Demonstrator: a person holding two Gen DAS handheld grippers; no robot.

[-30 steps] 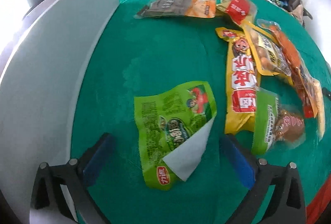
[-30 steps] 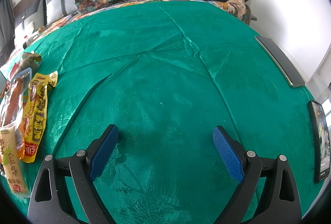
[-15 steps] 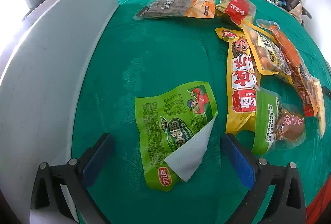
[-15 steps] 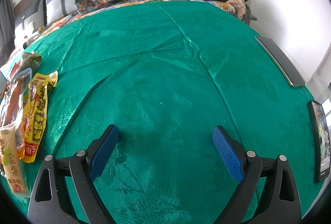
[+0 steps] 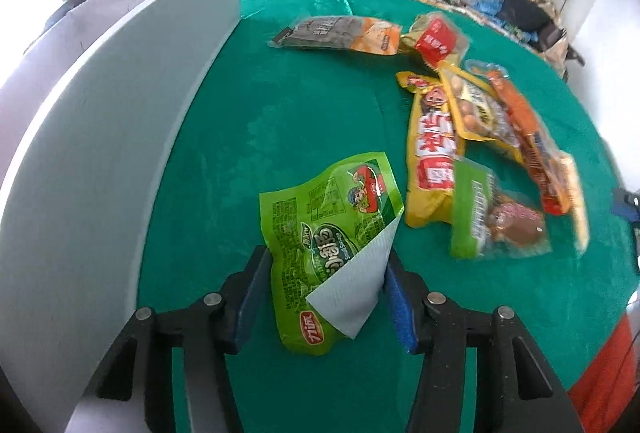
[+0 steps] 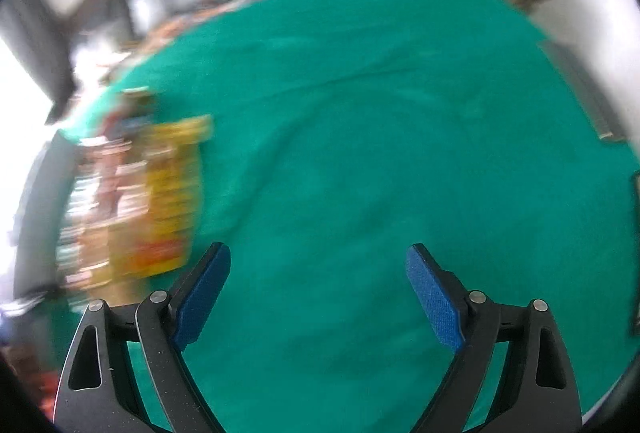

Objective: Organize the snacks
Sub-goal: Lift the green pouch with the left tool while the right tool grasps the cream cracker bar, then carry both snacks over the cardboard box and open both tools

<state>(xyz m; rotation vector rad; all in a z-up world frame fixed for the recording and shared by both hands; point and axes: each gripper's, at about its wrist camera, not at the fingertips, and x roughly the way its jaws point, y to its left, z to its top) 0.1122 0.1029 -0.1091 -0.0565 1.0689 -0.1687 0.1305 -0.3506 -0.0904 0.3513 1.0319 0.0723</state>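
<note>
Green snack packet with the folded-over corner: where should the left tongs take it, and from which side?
Grip the green snack packet across its narrow lower half, coming from above at its near end. It lies flat and limp on the green cloth, so pinch both long edges. The left tongs already straddle it there, jaws closing.

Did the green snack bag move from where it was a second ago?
Cannot tell. The green snack bag sits nearer the pads, yet its gap to the yellow packet looks unchanged, so the camera may have moved.

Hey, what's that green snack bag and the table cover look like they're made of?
Green snack bag: likely thin glossy plastic film; it crinkles, and a folded corner shows a silvery-white lining. Table cover: seemingly woven green fabric, with creases and a soft sheen.
</note>
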